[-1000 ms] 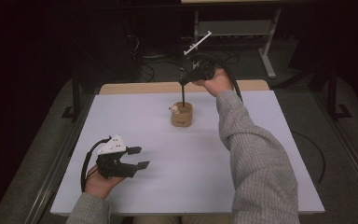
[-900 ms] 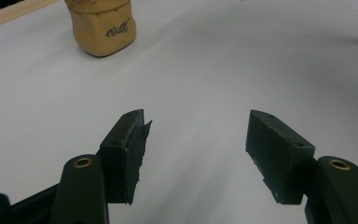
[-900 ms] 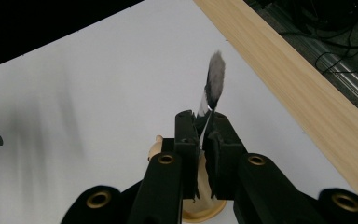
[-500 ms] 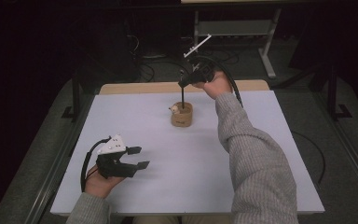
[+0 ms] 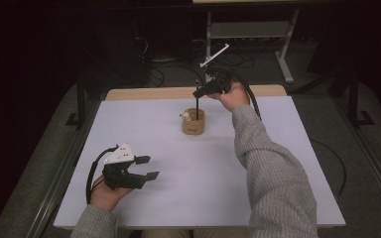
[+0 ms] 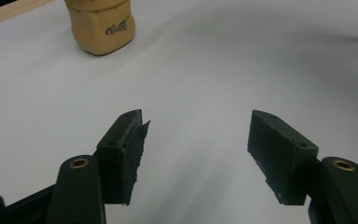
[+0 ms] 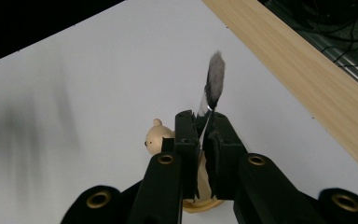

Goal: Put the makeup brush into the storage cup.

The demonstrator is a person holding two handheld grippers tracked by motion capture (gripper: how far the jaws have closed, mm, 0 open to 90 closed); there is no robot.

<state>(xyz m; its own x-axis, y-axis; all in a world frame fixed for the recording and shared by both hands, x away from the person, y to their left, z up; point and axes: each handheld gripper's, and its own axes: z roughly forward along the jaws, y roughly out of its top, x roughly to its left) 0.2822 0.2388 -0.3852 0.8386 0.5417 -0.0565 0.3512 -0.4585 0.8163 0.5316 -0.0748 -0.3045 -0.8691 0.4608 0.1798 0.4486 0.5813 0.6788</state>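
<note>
- My right gripper [image 5: 198,93] hangs over the tan holder [image 5: 193,122], which sits toward twelve o'clock on the white table [image 5: 278,163], a little short of the far wooden edge [image 5: 144,93].
- Its jaws are clamped tight on a thin brush [image 7: 213,81]; in the right gripper view the dark, soft tip sticks out just past the pads, and in the high view the handle drops straight down into the holder.
- A small bear figure [image 7: 155,138] sits at the holder's rim, at about nine o'clock from the brush.
- I judge the step to be standing the brush in the holder, or drawing it out; I cannot tell which.
- Either way, the next move calls for a plumb vertical path, so the handle does not lever the light holder over.
- My left gripper [image 5: 147,167] rests low at seven o'clock, jaws wide apart with nothing between them, well apart from the holder.
- Open table lies all around the holder; the far wooden edge at twelve o'clock is the nearest limit.
</note>
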